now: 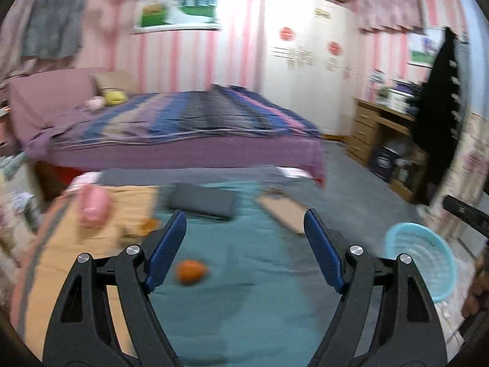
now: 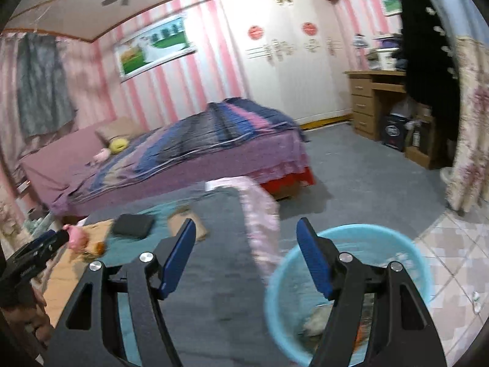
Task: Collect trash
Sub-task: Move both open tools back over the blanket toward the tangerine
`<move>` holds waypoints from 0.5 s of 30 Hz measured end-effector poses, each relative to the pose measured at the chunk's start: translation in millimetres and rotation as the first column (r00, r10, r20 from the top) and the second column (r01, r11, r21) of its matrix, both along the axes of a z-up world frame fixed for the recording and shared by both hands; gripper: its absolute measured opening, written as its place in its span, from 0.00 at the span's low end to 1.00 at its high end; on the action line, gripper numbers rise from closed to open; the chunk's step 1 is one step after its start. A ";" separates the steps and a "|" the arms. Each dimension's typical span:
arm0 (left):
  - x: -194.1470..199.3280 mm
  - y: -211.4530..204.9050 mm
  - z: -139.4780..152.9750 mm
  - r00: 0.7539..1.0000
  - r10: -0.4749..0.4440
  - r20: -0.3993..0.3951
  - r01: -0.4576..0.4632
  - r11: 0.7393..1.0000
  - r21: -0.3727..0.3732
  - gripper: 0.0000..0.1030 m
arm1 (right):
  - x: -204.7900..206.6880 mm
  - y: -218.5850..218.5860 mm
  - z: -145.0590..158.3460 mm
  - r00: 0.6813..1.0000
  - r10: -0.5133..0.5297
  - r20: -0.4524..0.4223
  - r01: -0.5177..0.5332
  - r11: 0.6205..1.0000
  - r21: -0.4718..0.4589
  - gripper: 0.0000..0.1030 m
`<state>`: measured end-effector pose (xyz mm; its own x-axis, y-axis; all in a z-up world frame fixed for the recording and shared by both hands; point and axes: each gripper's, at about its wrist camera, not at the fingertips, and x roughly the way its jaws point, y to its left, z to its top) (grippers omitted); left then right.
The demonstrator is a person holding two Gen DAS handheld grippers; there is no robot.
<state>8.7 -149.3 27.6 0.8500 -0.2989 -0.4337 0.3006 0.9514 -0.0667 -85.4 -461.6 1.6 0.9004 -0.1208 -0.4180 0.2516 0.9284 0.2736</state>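
Taking the light blue basket (image 2: 348,290) as the landmark: farthest to its left on the teal cover (image 1: 244,290) lies a pink object (image 1: 93,206), then an orange scrap (image 1: 191,271), a dark grey pad (image 1: 203,203) and a cardboard piece (image 1: 282,212). The left gripper (image 1: 244,232) hangs over the orange scrap, jaws apart, nothing between them. The right gripper (image 2: 246,238) (also apart and empty) hovers at the basket's left rim; pale trash lies inside.
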 end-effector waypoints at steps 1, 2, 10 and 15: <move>4.4 15.7 -3.6 1.000 0.028 -0.004 -0.028 1.000 -0.013 0.74 | 8.8 20.1 0.8 0.999 0.042 -0.003 -0.042 0.999 -0.024 0.66; 5.1 26.5 -6.7 0.999 0.046 -0.008 -0.046 0.999 -0.022 0.74 | 12.4 29.5 0.5 0.998 0.056 -0.004 -0.056 0.998 -0.034 0.66; 19.8 91.1 -23.3 0.987 0.154 -0.051 -0.155 0.988 -0.021 0.74 | 48.9 122.4 -5.4 0.977 0.213 -0.014 -0.213 0.971 -0.105 0.68; 28.0 120.0 -43.6 0.977 0.187 -0.105 -0.190 0.982 -0.014 0.74 | 73.7 177.4 -16.5 0.960 0.276 -0.051 -0.281 0.949 -0.144 0.68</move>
<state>36.7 -29.4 -15.9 0.8431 -0.1489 -0.5168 0.1065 0.9881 -0.1108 -11.7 -284.2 -14.9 0.8946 0.0706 -0.4413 -0.0169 0.9921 0.1244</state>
